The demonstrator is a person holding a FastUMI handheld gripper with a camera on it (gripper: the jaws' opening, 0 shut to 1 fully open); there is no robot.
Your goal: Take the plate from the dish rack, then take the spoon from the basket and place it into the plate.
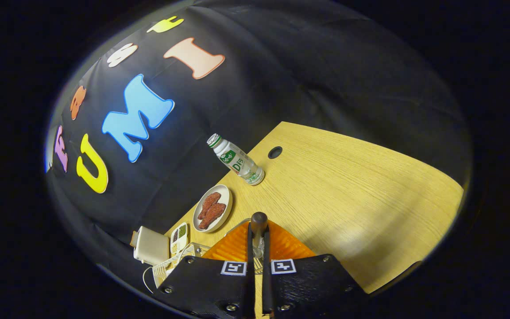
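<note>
The gripper [259, 248] is squeezing its two fingers almost together on a slim, dark-tipped handle [259, 221] that is poking up between them, which I take to be the spoon. Right behind and below the fingers an orange plate [237, 246] is lying on the wooden table [348, 195], so the plate looks already out of the dish rack and set down, and the spoon looks already lifted from its basket. A white wire piece [166, 266] off to the fingers' left may be the rack or the basket; I cannot tell which. What seems left is lowering the spoon onto the plate and letting go. The tool is tilting steeply, rolled to one side, with its fingers hovering over the plate. Beyond the fingers to the left a white dish of brown food [213, 208] is sitting, and further ahead a small bottle [236, 159] is standing.
</note>
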